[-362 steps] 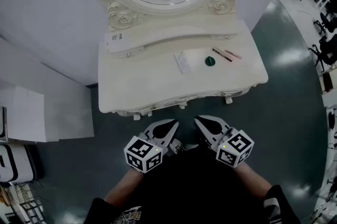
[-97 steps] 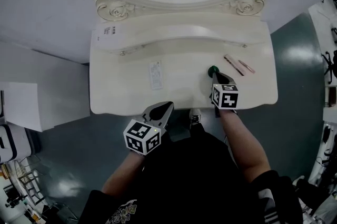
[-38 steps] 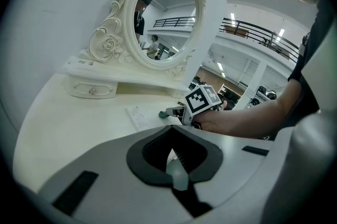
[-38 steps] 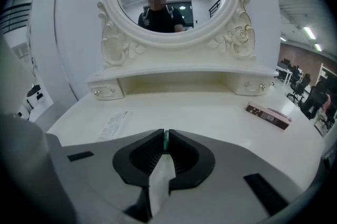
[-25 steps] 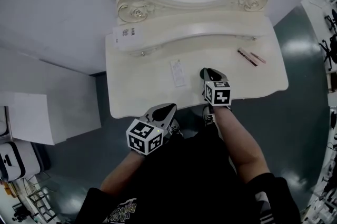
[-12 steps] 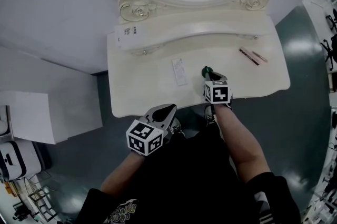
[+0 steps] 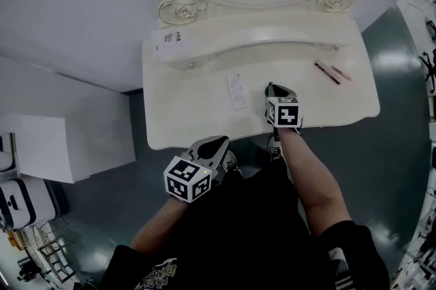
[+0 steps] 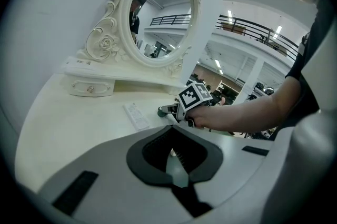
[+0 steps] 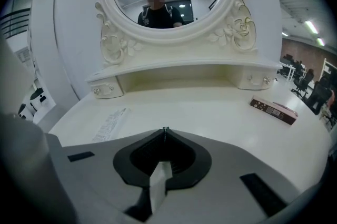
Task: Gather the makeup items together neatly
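- Table: white dressing table with an oval mirror at the back. The makeup items lie spread over the top, not gathered.
- Right gripper: over the table just right of centre, pointing down and toward the mirror. Its jaws have just been closing and now stand clenched together. Its own view shows only a thin dark sliver at the very tip; what that sliver is cannot be told.
- Compact: green, low on the table right at the right gripper's jaw tips, seen from the left gripper view. Whether the tips pinch it or only touch it cannot be told. In the head view the gripper covers it.
- Packet: flat, white and printed, lying flat just left of the right gripper and apart from it.
- Brown box and pink box: slim, lying side by side near the right end of the table, well apart from the packet and the compact.
- Left gripper: held off the table, in front of its front edge, aimed across the top. Jaws clenched together, with nothing between them.
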{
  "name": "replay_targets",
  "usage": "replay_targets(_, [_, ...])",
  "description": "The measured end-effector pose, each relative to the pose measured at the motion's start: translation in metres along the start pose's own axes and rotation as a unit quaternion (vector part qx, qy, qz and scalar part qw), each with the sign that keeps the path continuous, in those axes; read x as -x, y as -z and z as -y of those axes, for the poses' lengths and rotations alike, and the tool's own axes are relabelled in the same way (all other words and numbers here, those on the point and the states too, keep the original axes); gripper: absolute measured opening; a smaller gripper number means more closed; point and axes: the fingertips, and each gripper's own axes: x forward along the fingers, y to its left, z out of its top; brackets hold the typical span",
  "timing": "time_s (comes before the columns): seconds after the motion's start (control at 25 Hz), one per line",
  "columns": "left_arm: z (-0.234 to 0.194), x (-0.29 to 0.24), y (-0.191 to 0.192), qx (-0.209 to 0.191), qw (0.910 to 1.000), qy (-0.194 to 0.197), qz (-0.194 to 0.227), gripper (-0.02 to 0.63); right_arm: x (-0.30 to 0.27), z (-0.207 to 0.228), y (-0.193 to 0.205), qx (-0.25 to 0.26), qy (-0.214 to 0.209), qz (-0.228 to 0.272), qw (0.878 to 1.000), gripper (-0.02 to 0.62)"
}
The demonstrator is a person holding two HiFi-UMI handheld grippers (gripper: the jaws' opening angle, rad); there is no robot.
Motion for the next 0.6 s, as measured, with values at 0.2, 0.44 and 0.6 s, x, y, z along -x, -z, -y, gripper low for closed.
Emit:
replay_targets(0.2, [0.000,0.001,0.000,-0.004,1.0000,-0.001,-0.001,0.008,0.001,-0.001,-0.015,0.001,-0.001,0.022,1.000,0.032])
replay_targets(0.44, [-0.002,0.000,0.002,-0.002,1.0000,-0.002,-0.003,0.008,-0.001,-0.004,-0.018,0.028,-0.001,0.022,0.999,0.031])
replay_targets(0.6, [-0.005,0.001,0.001,-0.003,1.0000,-0.002,-0.004,0.008,-0.008,-0.004,-0.011,0.021,-0.009,0.002,1.000,0.031])
